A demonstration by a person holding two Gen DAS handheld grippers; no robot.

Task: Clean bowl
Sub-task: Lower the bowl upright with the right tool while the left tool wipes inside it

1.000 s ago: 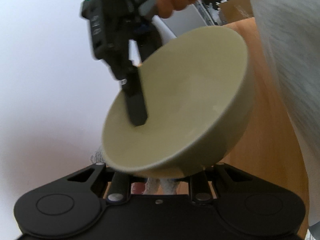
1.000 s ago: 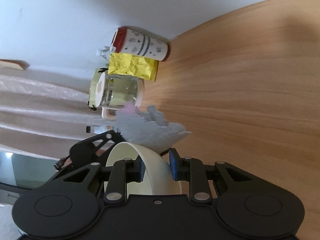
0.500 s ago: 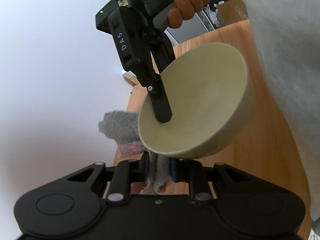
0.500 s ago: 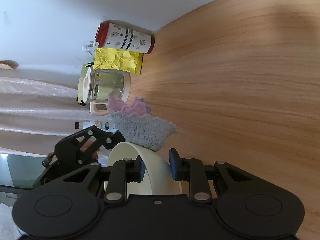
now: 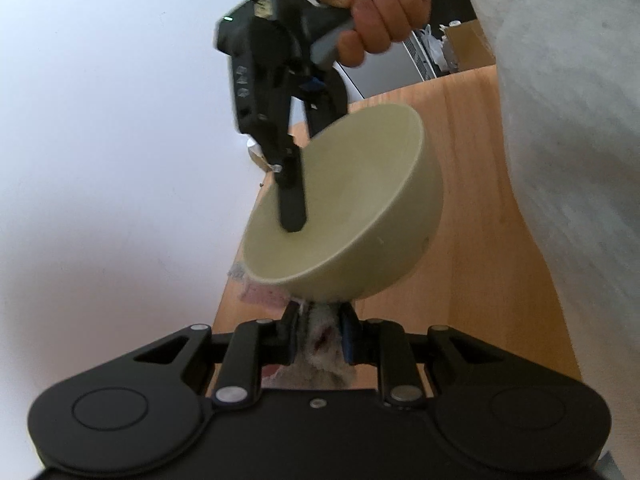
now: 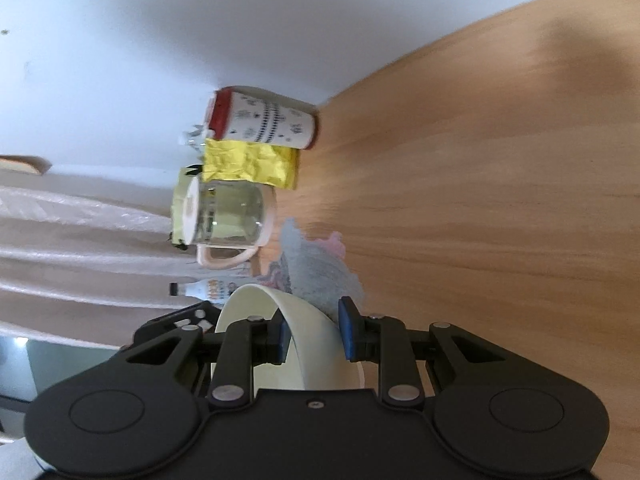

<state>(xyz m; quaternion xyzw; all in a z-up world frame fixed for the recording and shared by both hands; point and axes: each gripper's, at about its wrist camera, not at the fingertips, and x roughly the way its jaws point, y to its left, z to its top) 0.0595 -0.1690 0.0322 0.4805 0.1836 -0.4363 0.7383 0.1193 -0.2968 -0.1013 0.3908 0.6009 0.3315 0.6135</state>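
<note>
Wooden table, white wall behind.

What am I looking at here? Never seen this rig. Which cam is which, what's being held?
No robot: a person holds a hand-operated two-finger gripper in each hand, each with a fisheye camera looking along its fingers.

The left wrist view shows the left gripper at the bottom, shut on a cloth. Above it, the person's hand works the right gripper, which holds a pale bowl tilted in the air by its rim, one finger inside.

The right wrist view is rolled sideways. Its own gripper pinches the bowl's wall, with the cloth just beyond. On the wooden table near the wall stand a patterned tin, a yellow packet and a glass jug.
</note>
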